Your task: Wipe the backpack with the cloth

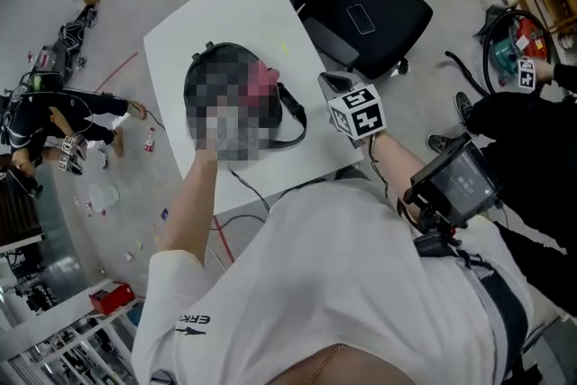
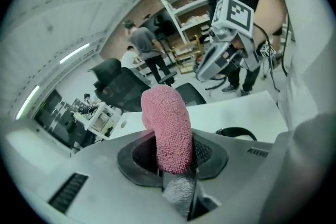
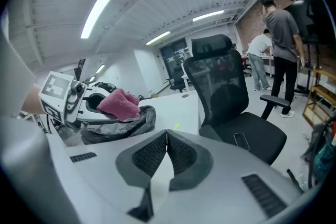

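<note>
Table (image 1: pixel 189 41): backpack (image 3: pixel 122 124) under left gripper's (image 2: pixel 176 165) cloth (image 2: pixel 168 123)

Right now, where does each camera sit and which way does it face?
Head view: on the head, facing down at the table; both arms show.
Left gripper view: on left gripper, shut on the cloth, facing right gripper.
Right gripper view: on right gripper, shut empty, facing the backpack.
Shared: the cloth, in all.

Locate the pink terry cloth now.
The pink terry cloth is pinched in the left gripper; the right gripper view shows it at left, over the black backpack on the white table.
</note>
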Tool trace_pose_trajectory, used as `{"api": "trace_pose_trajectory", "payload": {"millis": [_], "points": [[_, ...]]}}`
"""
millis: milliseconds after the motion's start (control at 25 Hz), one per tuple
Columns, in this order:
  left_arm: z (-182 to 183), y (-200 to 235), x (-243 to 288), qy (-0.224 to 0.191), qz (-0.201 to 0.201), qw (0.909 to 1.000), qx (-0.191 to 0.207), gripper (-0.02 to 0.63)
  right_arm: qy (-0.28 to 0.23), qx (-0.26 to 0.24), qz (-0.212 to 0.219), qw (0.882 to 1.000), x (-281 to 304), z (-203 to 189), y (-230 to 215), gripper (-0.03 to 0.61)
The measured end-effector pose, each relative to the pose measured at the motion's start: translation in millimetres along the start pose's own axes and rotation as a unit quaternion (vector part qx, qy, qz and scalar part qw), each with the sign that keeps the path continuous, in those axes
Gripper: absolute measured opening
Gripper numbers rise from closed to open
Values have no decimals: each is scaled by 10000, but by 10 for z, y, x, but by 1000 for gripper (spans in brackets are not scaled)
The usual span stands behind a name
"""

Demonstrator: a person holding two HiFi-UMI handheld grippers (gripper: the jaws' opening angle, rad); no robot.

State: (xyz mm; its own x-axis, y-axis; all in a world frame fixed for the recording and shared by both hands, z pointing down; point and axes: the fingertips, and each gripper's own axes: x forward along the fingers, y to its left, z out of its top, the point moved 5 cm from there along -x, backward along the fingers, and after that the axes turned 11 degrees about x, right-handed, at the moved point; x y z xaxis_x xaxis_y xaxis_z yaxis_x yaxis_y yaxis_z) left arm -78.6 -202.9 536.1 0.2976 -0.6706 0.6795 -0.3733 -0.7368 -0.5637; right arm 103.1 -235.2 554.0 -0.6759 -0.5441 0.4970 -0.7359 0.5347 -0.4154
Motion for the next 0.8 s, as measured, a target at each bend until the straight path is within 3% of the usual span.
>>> {"api": "trace_pose_trajectory", "payload": {"millis": [200,320,400,600,680,800], "points": [[-129,-183,-191,-194,478,9928,-1081,92,1,-26,28,10000,-25,-58,87,5],[-236,-146,-366,-368,951,9785,-1790,92,-84,-113,5,9999,-64,-52,189,5],[-310,-93,-528,-565,1297,9614,-2360,92,-144,-162,-31,9998,-90,-54,275,5],[-665,-175,-1027,-1011,1878,9035,-3716,92,-341,-345,-57,9988,-211,-125,687,5],[-803,-284,-1227,-1165,1986,8852,-4042,92,-439,-457,-56,9980,-267,-180,898,5],[-969,-462,-1502,-1373,2084,8657,-4339,92,-588,-634,-19,9962,-346,-268,1225,5]]}}
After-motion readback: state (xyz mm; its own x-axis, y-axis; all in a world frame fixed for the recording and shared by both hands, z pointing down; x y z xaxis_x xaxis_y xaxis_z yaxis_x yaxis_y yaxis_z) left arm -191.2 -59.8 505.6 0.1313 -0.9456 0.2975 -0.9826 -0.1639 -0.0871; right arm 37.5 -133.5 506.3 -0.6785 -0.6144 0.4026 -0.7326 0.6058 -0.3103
